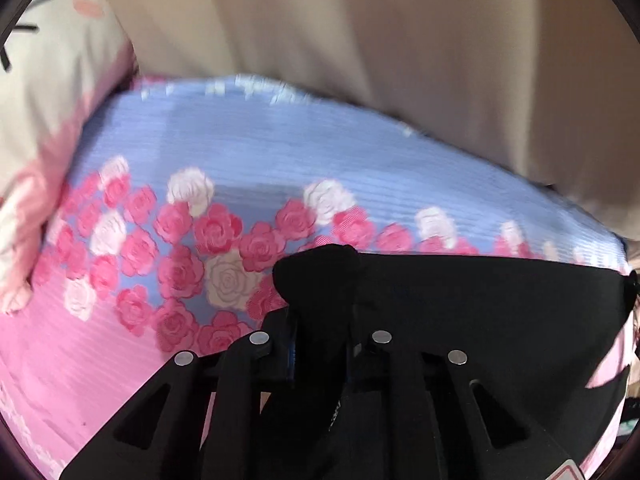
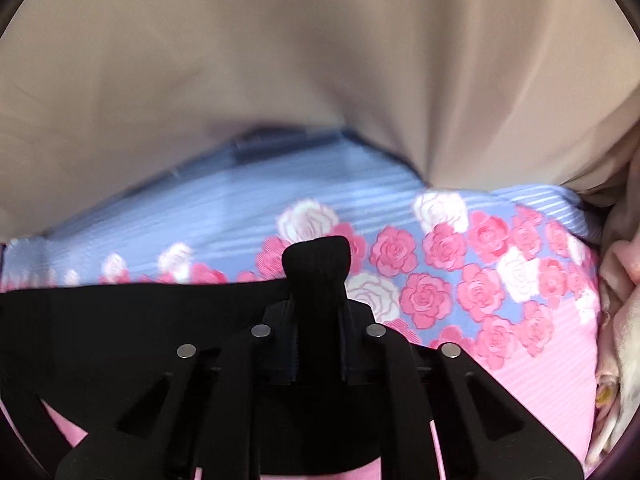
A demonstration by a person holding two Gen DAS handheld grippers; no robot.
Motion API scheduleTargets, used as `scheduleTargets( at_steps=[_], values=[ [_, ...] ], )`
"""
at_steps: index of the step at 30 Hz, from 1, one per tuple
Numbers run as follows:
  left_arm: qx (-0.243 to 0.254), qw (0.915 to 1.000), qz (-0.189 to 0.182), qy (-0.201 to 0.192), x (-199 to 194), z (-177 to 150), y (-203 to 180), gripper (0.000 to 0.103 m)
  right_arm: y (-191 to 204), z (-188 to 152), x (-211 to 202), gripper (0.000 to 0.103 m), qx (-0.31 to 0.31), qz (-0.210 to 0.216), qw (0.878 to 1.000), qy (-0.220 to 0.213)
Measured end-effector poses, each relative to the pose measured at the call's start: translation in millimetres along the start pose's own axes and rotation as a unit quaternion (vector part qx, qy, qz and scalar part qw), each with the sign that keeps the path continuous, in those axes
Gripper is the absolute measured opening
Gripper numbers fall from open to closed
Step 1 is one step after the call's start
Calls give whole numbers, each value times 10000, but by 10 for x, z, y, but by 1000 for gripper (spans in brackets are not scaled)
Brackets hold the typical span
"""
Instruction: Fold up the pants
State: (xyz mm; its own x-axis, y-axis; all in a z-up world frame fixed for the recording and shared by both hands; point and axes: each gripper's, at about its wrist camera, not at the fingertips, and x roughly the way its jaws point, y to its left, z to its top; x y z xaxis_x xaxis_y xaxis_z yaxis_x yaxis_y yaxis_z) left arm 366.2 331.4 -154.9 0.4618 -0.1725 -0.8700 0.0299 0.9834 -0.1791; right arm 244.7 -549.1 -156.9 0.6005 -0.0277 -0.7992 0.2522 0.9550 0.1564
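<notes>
The black pants (image 1: 480, 300) are held up over a bed. My left gripper (image 1: 320, 280) is shut on a bunched corner of the black cloth, which stretches taut to the right. My right gripper (image 2: 316, 268) is shut on the other corner of the pants (image 2: 120, 320), and the cloth stretches to the left from it. The fingertips of both grippers are hidden inside the pinched fabric. The rest of the pants hangs below the grippers, out of sight.
The bed sheet (image 1: 280, 152) is blue and pink with a band of roses, also in the right wrist view (image 2: 500, 280). A beige curtain or cloth (image 2: 320, 60) hangs behind the bed. A white and pink pillow (image 1: 48, 100) lies at the left. Crumpled pale fabric (image 2: 620, 280) sits at the right edge.
</notes>
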Motion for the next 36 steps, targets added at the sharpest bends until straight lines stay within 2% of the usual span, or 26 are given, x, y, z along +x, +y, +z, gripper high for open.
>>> scheduleTargets(
  at_steps=[4, 7, 9, 11, 15, 17, 19, 21, 23, 24, 25, 26, 27, 29, 31, 32, 34, 36],
  values=[
    [190, 9944, -668, -792, -735, -263, -104, 14, 10, -21, -675, 13, -106, 595, 9965, -574],
    [478, 9835, -1215, -1252, -1451, -688, -261, 14, 141, -349, -1383, 13, -465, 939, 9908, -858],
    [595, 9820, -1297, -1239, -1761, -1039, -332, 14, 108, -700, -1800, 13, -605, 985, 9894, -876],
    [582, 9837, -1301, -1100, -1891, -1334, -334, 15, 3, -1091, -2034, 13, -703, 911, 9910, -681],
    [4, 9943, -916, -542, -1788, -2026, -46, 16, -355, -1796, -1927, 13, -462, 590, 9969, 226],
    [-244, 9981, -557, -72, -1475, -2264, 112, 19, -513, -2145, -1730, 16, -372, 488, 9960, 654],
    [-397, 9983, -266, 348, -1169, -2442, 191, 24, -620, -2317, -1645, 24, -197, 481, 9956, 776],
    [-500, 9982, -220, 237, -1116, -2450, 244, 32, -693, -2376, -1674, 52, -55, 307, 9973, 667],
    [-595, 9980, -102, 189, -1198, -2442, 259, 48, -751, -2405, -1875, 64, 87, 190, 9983, 542],
    [-595, 9981, -5, 171, -1257, -2423, 283, 60, -801, -2397, -1965, 70, 181, 198, 9983, 510],
    [-530, 9983, 205, 112, -1364, -2412, 319, 66, -834, -2415, -2061, 73, 235, 162, 9984, 486],
    [-489, 9981, 370, 98, -1462, -2394, 326, 77, -887, -2412, -2114, 76, 275, 92, 9985, 456],
    [-460, 9976, 498, 129, -1543, -2403, 370, 84, -939, -2446, -2218, 77, 376, 16, 9985, 404],
    [-397, 9971, 608, 230, -1700, -2412, 468, 85, -1082, -2467, -2270, 77, 624, -49, 9976, 305],
    [-302, 9959, 775, 365, -1794, -2414, 551, 85, -1160, -2494, -2359, 77, 985, 77, 9949, 200],
    [-259, 9939, 1013, 350, -1854, -2415, 578, 85, -1173, -2486, -2357, 77, 1025, 94, 9946, 163],
    [-275, 9837, 1761, 245, -1985, -2417, 687, 85, -1151, -2440, -2312, 77, 1000, 130, 9949, 96],
    [-682, 9743, 2134, 250, -2083, -2428, 907, 85, -1144, -2360, -2229, 77, 1024, 310, 9942, 107]
  ],
)
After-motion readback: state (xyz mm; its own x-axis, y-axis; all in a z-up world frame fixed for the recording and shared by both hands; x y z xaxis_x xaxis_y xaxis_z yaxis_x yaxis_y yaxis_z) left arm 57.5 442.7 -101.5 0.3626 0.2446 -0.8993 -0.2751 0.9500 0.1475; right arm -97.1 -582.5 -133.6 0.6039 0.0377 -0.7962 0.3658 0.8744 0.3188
